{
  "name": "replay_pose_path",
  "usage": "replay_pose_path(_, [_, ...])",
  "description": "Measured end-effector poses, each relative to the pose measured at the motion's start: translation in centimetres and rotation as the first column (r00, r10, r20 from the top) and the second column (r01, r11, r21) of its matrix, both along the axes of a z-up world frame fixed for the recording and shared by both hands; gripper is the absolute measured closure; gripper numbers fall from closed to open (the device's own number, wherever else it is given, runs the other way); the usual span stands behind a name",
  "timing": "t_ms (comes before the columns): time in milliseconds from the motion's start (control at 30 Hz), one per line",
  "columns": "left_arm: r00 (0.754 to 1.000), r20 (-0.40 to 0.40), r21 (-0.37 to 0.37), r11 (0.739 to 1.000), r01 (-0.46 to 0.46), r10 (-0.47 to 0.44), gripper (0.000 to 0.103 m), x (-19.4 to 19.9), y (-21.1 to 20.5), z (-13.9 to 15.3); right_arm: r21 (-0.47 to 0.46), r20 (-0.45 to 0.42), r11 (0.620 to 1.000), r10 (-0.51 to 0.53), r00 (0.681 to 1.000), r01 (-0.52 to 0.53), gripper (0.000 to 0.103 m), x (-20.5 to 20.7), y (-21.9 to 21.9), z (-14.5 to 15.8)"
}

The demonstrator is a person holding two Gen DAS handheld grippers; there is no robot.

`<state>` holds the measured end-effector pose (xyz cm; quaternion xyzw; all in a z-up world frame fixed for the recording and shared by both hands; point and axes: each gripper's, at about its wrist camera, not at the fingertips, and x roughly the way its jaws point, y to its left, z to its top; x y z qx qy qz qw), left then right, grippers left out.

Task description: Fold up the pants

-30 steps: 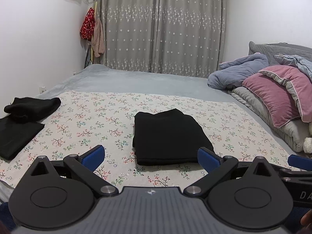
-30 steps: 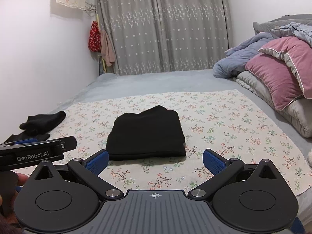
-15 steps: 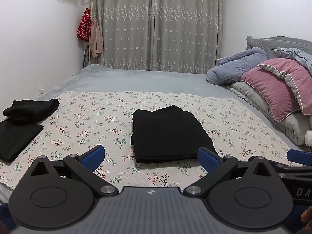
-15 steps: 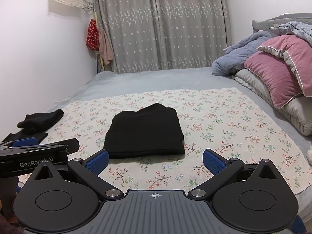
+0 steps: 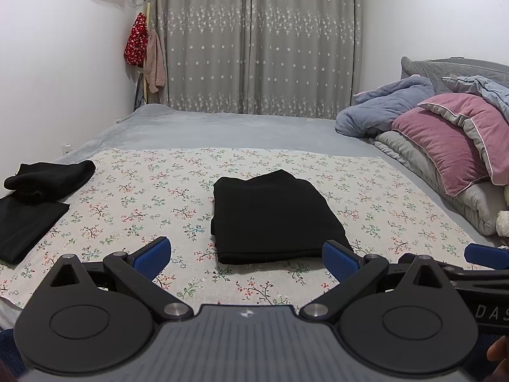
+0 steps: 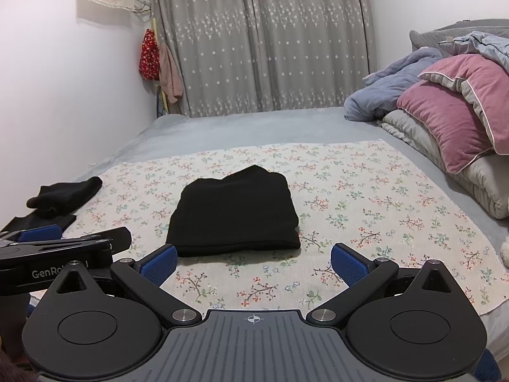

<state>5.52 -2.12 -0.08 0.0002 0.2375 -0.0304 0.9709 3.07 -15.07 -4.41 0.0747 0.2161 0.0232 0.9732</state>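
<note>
Black pants (image 5: pixel 273 216) (image 6: pixel 235 210) lie folded into a flat rectangle in the middle of the floral sheet (image 5: pixel 159 197) (image 6: pixel 366 197) on the bed. My left gripper (image 5: pixel 246 256) hangs open in front of the near edge of the pants, nothing between its blue pads. My right gripper (image 6: pixel 253 259) is open too, just short of the same edge and also empty. In the right wrist view the left gripper's side (image 6: pixel 63 248) shows at the left; in the left wrist view a blue tip of the right gripper (image 5: pixel 486 254) shows at the right.
More black clothes (image 5: pixel 35 197) (image 6: pixel 60 197) lie at the sheet's left edge, one bundled on top of a flat piece. Pink and grey pillows and blankets (image 5: pixel 451 146) (image 6: pixel 455 121) are piled at the right. Grey curtains (image 5: pixel 261 44) hang behind the bed, and a white wall runs along the left.
Both grippers have drawn back and shifted slightly, so the folded pants sit a little differently in each view. Both stay open and empty; the pants have not moved.
</note>
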Motion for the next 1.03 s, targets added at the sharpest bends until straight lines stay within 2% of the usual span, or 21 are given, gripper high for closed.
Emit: replay_pose_path(1033, [1.0, 0.006, 0.01, 1.0, -0.01, 0.01, 0.01, -0.03, -0.48, -0.38, -0.006, -0.01, 1.0, -0.019, 1.0, 0.019, 0.0, -0.1, 0.32, -0.39])
